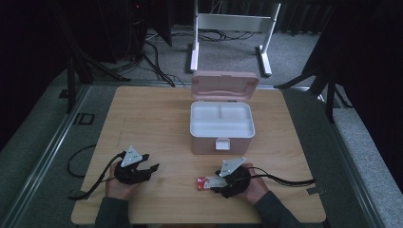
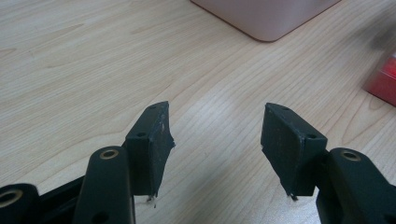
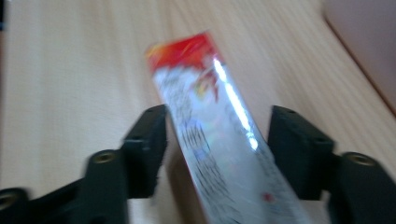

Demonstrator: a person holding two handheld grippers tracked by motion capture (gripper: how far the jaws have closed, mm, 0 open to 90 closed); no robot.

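Note:
A long red and white packet [image 1: 207, 183] lies flat on the wooden table [image 1: 142, 114] near its front edge. My right gripper [image 1: 217, 184] is open around it. In the right gripper view the packet [image 3: 205, 140] runs between the two jaws of my right gripper [image 3: 217, 126]; it sits close against one jaw and leaves a gap to the other. That view is blurred. My left gripper [image 1: 151, 162] rests at the front left. It is open [image 2: 215, 126], with bare wood between its jaws.
A pink box [image 1: 221, 128] stands at the table's middle with its lid [image 1: 224, 85] swung back and a white tray inside. Its corner [image 2: 266, 16] and the packet's red end [image 2: 383, 81] show in the left gripper view. Cables trail off both grippers.

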